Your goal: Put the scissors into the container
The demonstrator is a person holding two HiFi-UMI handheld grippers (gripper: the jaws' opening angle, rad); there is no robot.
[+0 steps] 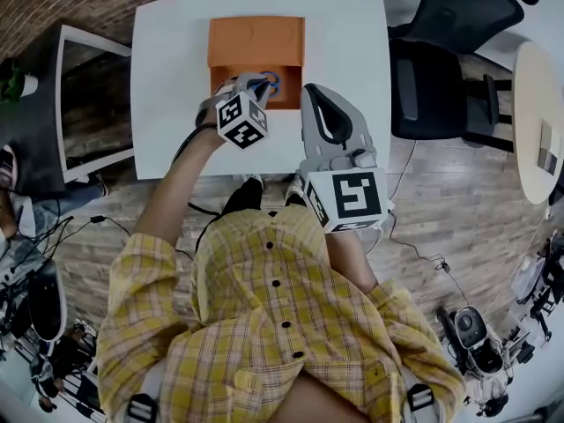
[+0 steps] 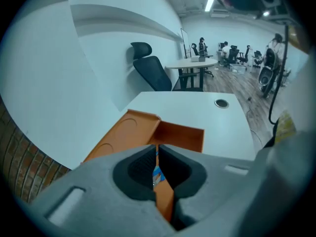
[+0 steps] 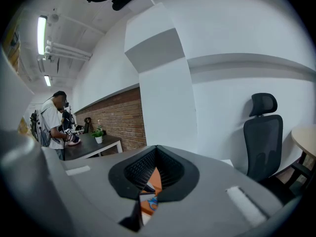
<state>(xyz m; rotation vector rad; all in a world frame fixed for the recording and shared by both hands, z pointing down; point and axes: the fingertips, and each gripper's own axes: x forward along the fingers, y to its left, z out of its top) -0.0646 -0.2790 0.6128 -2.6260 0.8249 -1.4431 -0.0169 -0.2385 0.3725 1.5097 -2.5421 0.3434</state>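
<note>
I looked down at the white table [image 1: 172,77] from the head view. The orange box [image 1: 256,40] sat near its far edge. The scissors [image 1: 267,83] with the blue handles lay inside the box, in the deep part at the near side. So I think the main job, getting the scissors into the box, was as good as done.

My left gripper [image 1: 249,85] hung just above that deep part, pointing down at the scissors. In the left gripper view its jaws were almost together, with only a thin crack between them. Through the crack I saw the orange of the box [image 2: 129,132] and a tiny bit of blue from the scissors [image 2: 157,173] below. I saw nothing pinched in the jaws, so I think that gripper was empty. From the head view I could not tell if its tips touched the scissors or were just beside them.

My right gripper [image 1: 315,95] waited beside the box, over the table. Its jaws were closed and held nothing. Under them I saw a bit of the box and a blue handle [image 3: 152,203].

I think the next move was a small one. I had to pull the left gripper away without bumping the box, then check that the scissors lay all the way inside.
</note>
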